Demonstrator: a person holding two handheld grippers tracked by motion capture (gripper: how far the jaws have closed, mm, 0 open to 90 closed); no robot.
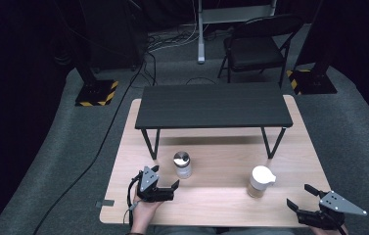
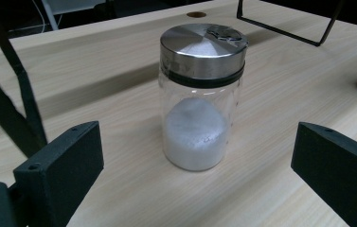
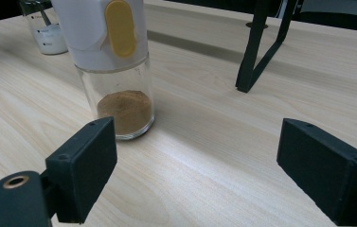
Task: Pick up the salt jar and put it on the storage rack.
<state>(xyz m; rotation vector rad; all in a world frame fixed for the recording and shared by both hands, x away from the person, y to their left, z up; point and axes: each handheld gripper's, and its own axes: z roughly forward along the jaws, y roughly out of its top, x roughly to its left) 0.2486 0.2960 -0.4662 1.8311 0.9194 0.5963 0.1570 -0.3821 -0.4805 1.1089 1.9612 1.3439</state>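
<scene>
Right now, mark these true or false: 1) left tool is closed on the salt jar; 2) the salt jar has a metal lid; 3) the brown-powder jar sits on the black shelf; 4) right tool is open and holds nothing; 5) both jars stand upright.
1) False. The left tool is open, short of the salt jar; its jaws stand apart on either side in the left gripper view, not touching the glass.
2) True. Its lid is shiny metal.
3) False. The brown-powder jar stands on the wooden table, in front of the black shelf.
4) True. The right tool is open with nothing between its jaws.
5) True.
</scene>
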